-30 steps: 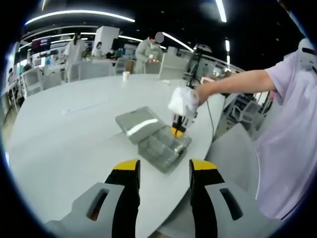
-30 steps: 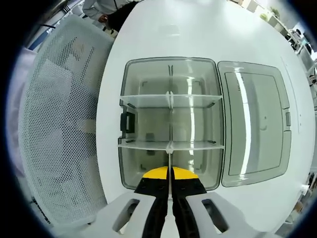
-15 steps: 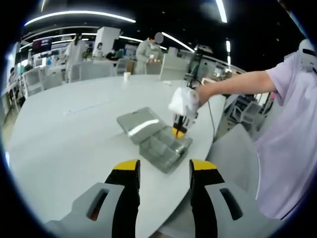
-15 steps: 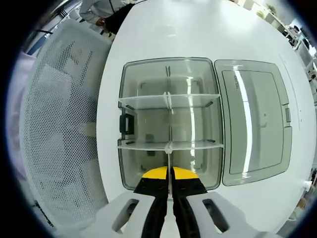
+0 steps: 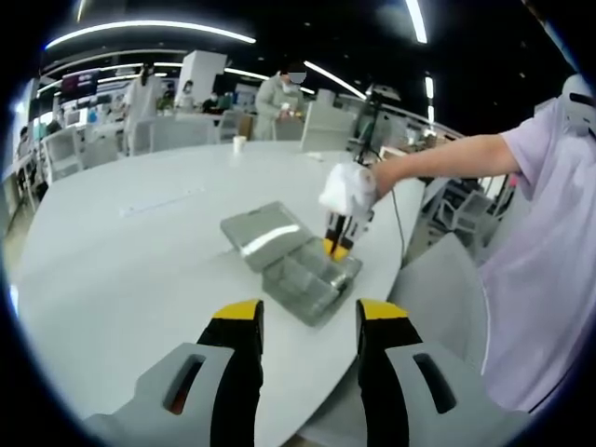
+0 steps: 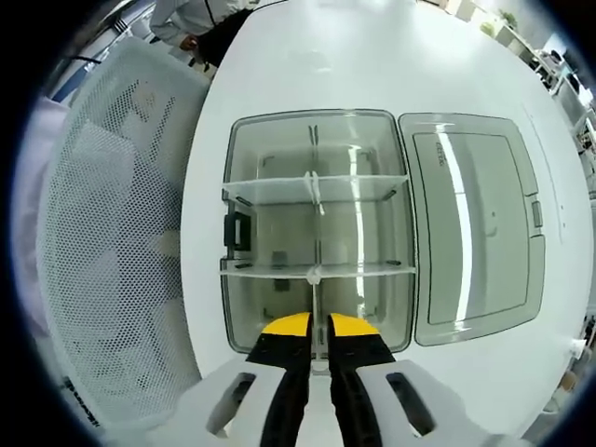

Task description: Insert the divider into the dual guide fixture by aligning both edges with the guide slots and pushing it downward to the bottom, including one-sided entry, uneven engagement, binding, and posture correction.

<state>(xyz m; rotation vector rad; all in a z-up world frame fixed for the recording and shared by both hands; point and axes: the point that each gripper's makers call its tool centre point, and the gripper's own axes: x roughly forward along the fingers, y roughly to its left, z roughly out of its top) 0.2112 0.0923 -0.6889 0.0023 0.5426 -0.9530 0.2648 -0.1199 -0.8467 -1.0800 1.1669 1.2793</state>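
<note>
A clear plastic box sits on the white table, its lid swung open beside it. Two cross dividers stand seated in the box. A thin long divider runs down the middle, its near end between my right gripper's yellow tips. Those jaws stand slightly apart, a small gap on each side of the divider edge. In the left gripper view the box lies ahead, with the right gripper standing over its far end. My left gripper hangs open above the table edge, holding nothing.
A white mesh chair stands close to the table beside the box. The person's arm reaches in from the right. People and chairs are far behind the table.
My right gripper's jaws have parted a little around the long divider's edge; before, they were pressed on it. The left gripper has not moved.
</note>
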